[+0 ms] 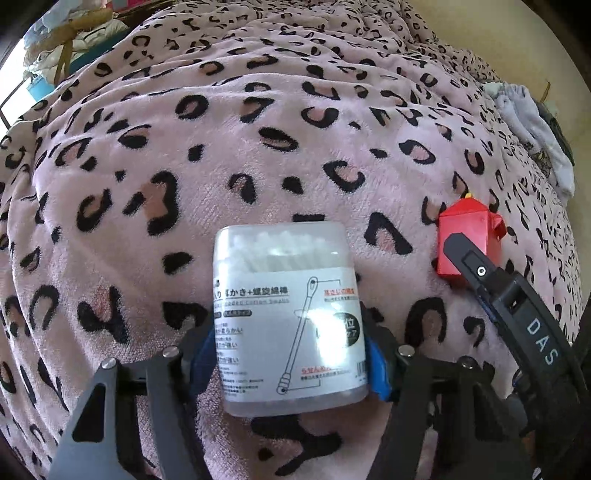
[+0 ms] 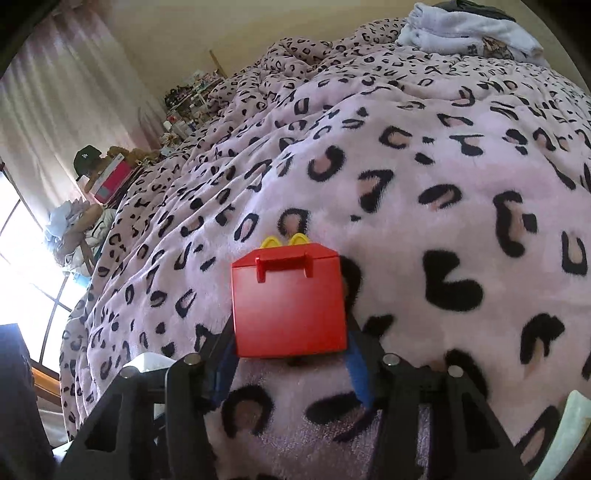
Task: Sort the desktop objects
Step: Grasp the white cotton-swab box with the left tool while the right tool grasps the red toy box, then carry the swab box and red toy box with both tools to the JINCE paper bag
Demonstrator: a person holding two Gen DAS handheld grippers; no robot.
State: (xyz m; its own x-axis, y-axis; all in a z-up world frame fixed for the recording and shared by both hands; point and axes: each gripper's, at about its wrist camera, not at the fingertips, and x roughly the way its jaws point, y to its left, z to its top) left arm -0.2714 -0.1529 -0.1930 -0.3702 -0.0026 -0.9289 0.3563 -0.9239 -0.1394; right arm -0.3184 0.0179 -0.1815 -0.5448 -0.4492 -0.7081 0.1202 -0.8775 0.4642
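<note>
A clear plastic box of cotton swabs with a white printed label lies on the pink leopard-print blanket. My left gripper straddles it, blue pads against both of its sides. A small red toy box with yellow arches on its far top edge sits on the same blanket. My right gripper has its blue pads pressed on the box's left and right walls. In the left wrist view the red toy box lies to the right of the swab box, with a black finger of the right gripper on it.
A folded pale cloth lies at the far end of the blanket, and the same pale cloth shows at the right edge in the left wrist view. Shelves with boxes, a cap and soft toys stand beside the bed near a bright window.
</note>
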